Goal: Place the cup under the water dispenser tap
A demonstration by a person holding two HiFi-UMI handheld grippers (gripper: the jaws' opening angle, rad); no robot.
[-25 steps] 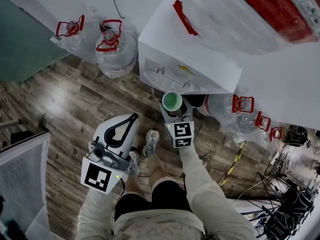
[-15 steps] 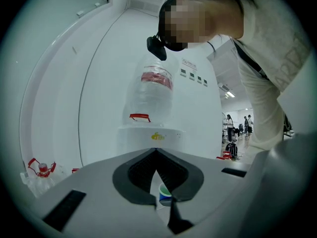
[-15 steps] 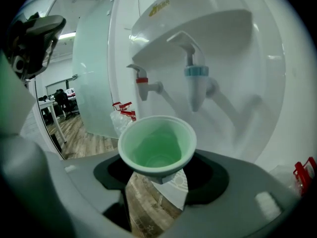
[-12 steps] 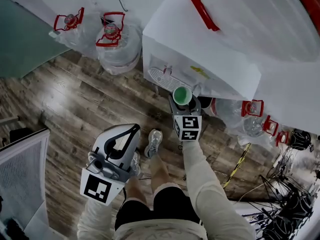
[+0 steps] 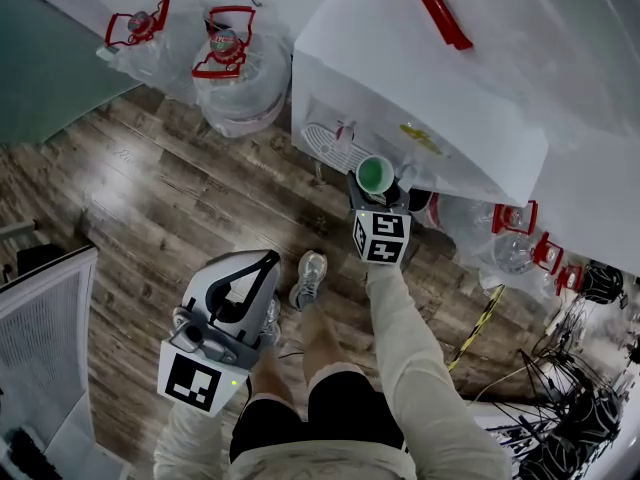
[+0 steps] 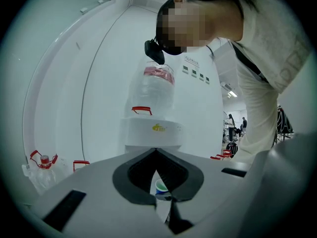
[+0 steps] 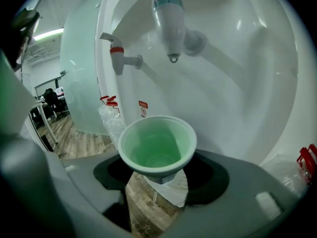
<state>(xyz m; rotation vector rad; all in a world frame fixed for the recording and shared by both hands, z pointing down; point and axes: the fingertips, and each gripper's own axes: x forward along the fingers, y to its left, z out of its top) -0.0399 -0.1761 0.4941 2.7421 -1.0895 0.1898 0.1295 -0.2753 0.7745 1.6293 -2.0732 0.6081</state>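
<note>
Right tongs clamped on smooth green tapered cup, beneath white plastic tap, left tongs pressed together

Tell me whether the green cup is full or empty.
Empty. The right gripper view looks into the upright cup and shows its bare green bottom, with no water surface.

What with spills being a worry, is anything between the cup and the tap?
Nothing visible does: the cup, shut in the right gripper, hangs below the blue-topped tap with only open air between them.
</note>
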